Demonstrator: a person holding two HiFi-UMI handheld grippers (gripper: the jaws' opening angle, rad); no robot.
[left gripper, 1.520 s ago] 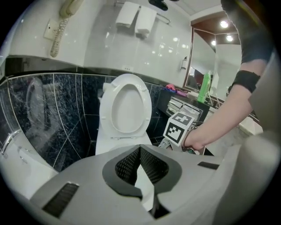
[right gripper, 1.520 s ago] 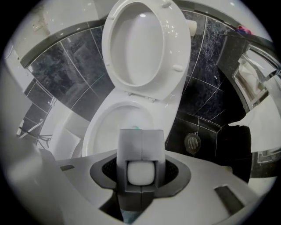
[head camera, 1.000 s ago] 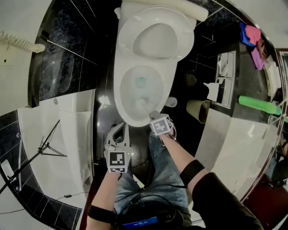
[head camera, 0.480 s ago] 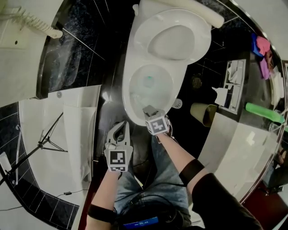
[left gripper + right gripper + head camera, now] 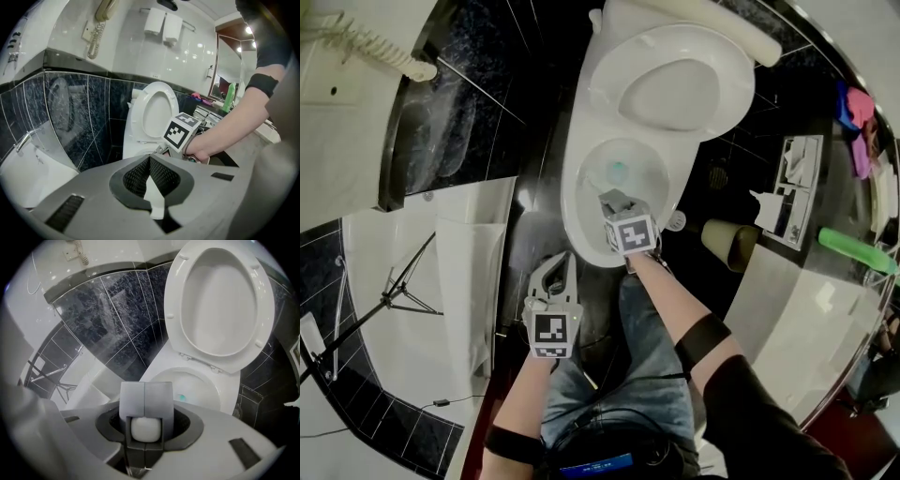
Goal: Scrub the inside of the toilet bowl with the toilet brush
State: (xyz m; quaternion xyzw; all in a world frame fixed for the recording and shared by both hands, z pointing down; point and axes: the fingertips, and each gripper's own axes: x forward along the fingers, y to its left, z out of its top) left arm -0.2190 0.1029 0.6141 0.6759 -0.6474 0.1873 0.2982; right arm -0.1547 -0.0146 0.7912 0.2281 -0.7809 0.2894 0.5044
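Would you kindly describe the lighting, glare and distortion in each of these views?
Head view: heavy fisheye bends the wall tiles; the white toilet stands bright against the dark floor. Left gripper view: lamps flare at upper right, edges vignetted black. Right gripper view: the raised seat is crisp, the toilet brush handle in the right gripper softer.
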